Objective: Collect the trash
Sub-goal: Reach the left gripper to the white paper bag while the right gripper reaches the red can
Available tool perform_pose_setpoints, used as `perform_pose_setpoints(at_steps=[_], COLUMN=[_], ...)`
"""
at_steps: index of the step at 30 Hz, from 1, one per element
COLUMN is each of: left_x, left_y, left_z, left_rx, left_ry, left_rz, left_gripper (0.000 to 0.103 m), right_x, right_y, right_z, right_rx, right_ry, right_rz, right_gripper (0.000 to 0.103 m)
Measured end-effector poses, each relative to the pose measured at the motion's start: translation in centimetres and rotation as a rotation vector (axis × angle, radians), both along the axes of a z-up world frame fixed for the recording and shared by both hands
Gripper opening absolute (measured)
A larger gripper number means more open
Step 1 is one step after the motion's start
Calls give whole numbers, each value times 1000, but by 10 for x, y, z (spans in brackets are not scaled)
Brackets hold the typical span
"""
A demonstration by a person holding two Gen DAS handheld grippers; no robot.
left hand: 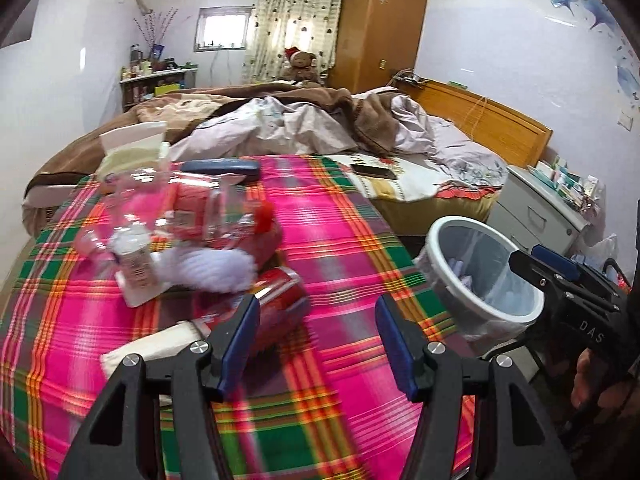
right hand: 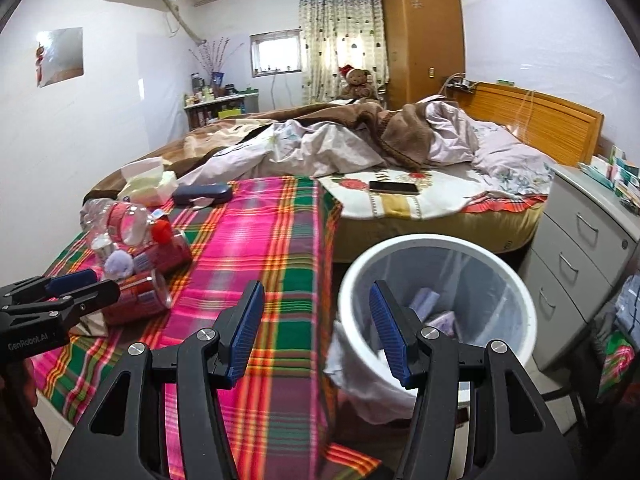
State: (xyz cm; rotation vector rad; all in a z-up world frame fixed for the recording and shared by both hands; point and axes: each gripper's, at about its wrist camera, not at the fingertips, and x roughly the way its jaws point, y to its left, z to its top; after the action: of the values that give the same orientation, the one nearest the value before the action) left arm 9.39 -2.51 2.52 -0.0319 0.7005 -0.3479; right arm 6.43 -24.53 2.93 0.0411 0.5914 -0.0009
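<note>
Step in hand, as judged: reaching for the next piece of trash, most likely the red can (left hand: 280, 300) lying on its side on the plaid blanket (left hand: 340, 240) near the bed's foot edge.

Left gripper (left hand: 316, 340): parted, nothing between the blue pads; red can just ahead of the left pad, not yet between them. Right gripper (right hand: 316, 332): parted too, holding nothing, hanging over the near rim of the bin (right hand: 440, 252), which stands on the floor just beside the bed's side edge and already holds some paper.

Best done so:
- Bring the left gripper straight over the can, jaws square across its round body, not along its length.
- Close gently; thin metal dents and can roll off a soft blanket.
- Keep clear of the clear bottle (left hand: 224, 216), the small white bottle (left hand: 134, 256) and the fluffy white thing (left hand: 216, 268) heaped just behind.
- Leave the phone (right hand: 394, 187) and glasses case (right hand: 202, 194) alone; not trash, by the look.
- Keep the right gripper out of the drop path at the bin.
</note>
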Motion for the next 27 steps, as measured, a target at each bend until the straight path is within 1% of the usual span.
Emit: perform_pose_setpoints(at_steps=[3,7,11,15,18,21,23,24,25,27], left_x=[-2,-7,-5,-2,4,12,18,20,21,26], left_y=[17,41,62,77,83,89,90,89,87,85], left_z=[-2,-6,-13,-19,-28,-37,-42,-43,-44,-48], left_rx=[-4,10,31,50,87,103,135,158,179,202], left_ry=[7,6,28,39,61,85,95,86,77,92], left_rz=[17,46,73,66,63,50,51,48,37,-2], left_gripper=[64,66,67,71,71,71,71,71,71,72], right_x=[3,7,15,22,29,35,38,39,41,43], right_y=[12,28,43,58,70,82,89,92,96,103], right_z=[-3,-6,-12,-18,-23,-27,-30,-31,-33,-36], right_rx=[10,20,32,66,68,80,98,110,119,131], right_ry=[11,26,53,87,108,130,147,154,165,184], right_rz=[26,58,87,124,138,154,168,175,180,191], right_gripper=[57,60,61,61,61,61,61,61,61,61])
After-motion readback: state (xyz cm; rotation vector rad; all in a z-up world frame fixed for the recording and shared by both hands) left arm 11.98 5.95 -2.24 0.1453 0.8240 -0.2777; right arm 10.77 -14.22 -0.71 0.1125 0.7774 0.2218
